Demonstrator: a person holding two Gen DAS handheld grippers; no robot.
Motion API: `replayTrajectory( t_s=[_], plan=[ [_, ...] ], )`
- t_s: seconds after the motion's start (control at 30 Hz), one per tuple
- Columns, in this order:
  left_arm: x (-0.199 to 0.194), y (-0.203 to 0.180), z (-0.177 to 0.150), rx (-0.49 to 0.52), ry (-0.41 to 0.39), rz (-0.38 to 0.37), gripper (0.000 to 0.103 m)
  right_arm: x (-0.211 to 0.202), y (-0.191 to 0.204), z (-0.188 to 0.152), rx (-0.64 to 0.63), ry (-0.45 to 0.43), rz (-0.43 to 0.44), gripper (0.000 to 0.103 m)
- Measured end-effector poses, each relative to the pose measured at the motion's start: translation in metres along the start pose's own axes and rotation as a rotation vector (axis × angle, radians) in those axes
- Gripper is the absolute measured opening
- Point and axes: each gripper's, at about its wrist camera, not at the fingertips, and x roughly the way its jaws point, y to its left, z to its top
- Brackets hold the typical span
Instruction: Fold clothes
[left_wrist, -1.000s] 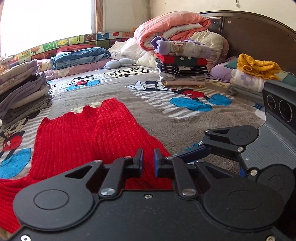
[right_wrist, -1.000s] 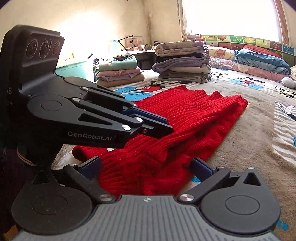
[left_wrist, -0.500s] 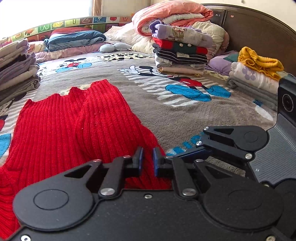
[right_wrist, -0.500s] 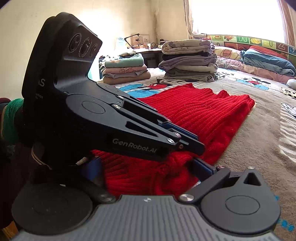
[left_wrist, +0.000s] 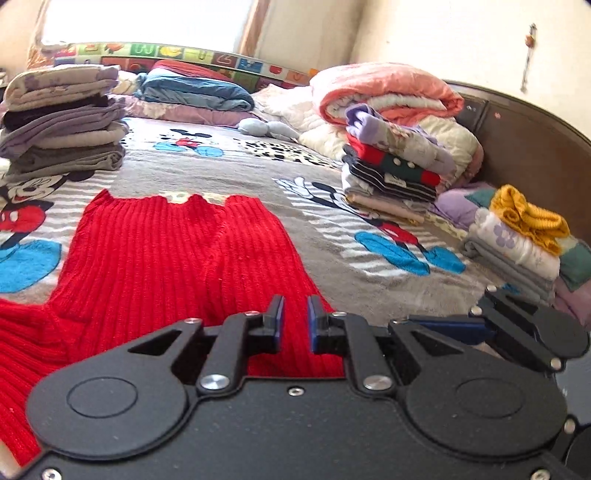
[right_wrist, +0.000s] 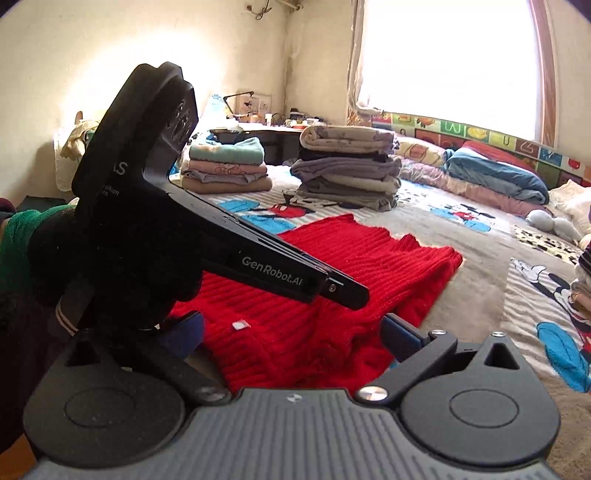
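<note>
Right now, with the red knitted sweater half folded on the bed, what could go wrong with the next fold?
1. The left gripper has its jaws nearly shut with no cloth visibly between them; lifting now may leave the red ribbed knitted sweater behind.
2. The right gripper stands open close beside the left one, so they could collide.
3. The sweater's near edge is bunched; folding may lock in wrinkles.

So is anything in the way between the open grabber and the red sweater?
Nothing visible is. The right gripper stands open right over the near edge of the red sweater. The left gripper crosses above the sweater in front of it, beside rather than blocking.
</note>
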Motion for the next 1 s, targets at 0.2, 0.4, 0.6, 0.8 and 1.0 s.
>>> replayTrajectory(
  t_s=[0.2,0.4,0.6,0.8,1.0],
  plan=[
    [-0.001,0.025,0.003,-0.137,0.004,0.040,0.022,0.045,0.018,-0.012,-0.023,0.177,-0.054,0.102],
    [-0.018,0.050,0.005,-0.294,-0.033,0.073,0.050,0.040,0.005,-0.011,0.088,0.140,-0.056,0.102],
    [-0.046,0.085,0.008,-0.491,-0.097,0.185,0.058,0.014,0.000,-0.008,0.246,0.055,-0.061,0.102],
    [-0.081,0.129,0.001,-0.688,-0.177,0.373,0.058,-0.007,-0.030,-0.021,0.602,-0.047,0.008,0.102],
    [-0.107,0.176,-0.018,-0.851,-0.220,0.459,0.058,-0.024,-0.065,-0.054,0.972,-0.157,0.080,0.102]
  ],
)
